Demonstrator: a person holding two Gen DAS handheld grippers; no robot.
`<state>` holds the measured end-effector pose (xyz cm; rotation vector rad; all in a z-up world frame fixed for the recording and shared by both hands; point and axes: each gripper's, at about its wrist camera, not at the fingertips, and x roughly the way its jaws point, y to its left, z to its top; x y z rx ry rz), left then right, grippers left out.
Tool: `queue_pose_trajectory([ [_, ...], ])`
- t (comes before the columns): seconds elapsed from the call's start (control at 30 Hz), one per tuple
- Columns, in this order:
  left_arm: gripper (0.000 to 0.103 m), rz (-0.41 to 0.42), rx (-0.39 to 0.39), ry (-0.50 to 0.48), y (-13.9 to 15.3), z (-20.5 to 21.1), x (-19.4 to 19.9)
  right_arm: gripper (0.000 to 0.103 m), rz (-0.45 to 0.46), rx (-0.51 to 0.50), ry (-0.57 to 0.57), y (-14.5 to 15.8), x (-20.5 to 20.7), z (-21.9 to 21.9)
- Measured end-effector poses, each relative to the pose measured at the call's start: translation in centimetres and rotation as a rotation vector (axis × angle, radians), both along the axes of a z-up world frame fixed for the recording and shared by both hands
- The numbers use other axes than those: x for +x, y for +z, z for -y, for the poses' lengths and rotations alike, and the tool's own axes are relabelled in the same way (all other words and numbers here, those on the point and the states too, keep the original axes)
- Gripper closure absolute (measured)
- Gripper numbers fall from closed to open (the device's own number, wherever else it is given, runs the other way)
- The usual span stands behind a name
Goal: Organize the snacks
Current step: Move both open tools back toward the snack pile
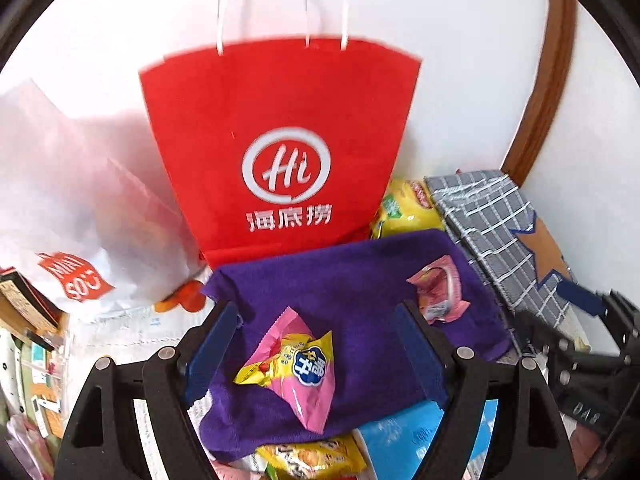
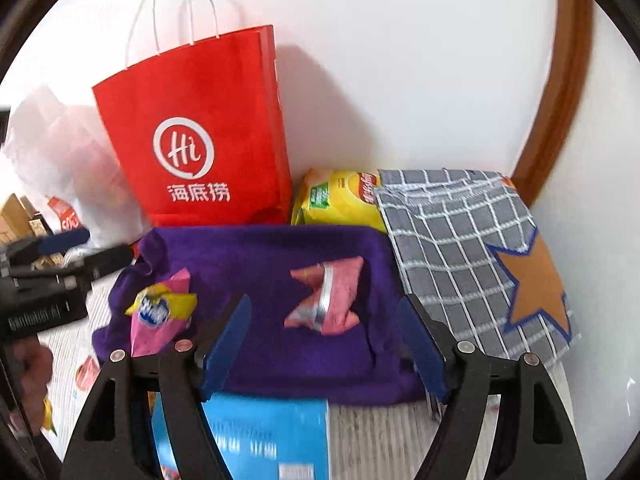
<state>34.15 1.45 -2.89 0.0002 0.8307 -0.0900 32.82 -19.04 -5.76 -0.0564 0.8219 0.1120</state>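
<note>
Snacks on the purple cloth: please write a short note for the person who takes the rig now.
Left hand-held gripper: open, empty, over the pink-yellow snack.
Right hand-held gripper: open, empty, facing the pink snack.
Both snacks lie on the purple cloth. Red bag stands behind; yellow packet beside it.
Done: nothing held.
Left: pick up and sort both snacks.

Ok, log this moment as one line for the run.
left gripper: open over pink-yellow snack | right gripper: open near pink snack | both snacks on purple cloth
</note>
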Motion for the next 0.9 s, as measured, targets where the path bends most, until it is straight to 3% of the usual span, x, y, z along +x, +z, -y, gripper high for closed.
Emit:
queue_pose_trajectory([
  [0.13,0.023,0.012,-0.040,-0.014,1.1,-0.2,-2.5,0.027,0.039,0.010,-0.010,0.6,-3.4,0.7],
  [0.33,0.023,0.021,-0.040,-0.021,1.9,-0.4,-7.2,0.027,0.085,0.022,-0.038,1.2,-8.3,1.9],
  [0.47,0.023,0.037,-0.039,-0.030,2.3,-0.6,-10.4,0.027,0.067,0.071,-0.021,1.2,-10.8,2.2],
  [0.9,0.023,0.036,-0.089,0.017,1.1,-2.5,-18.0,0.028,0.025,0.087,-0.026,1.1,-16.3,2.6],
])
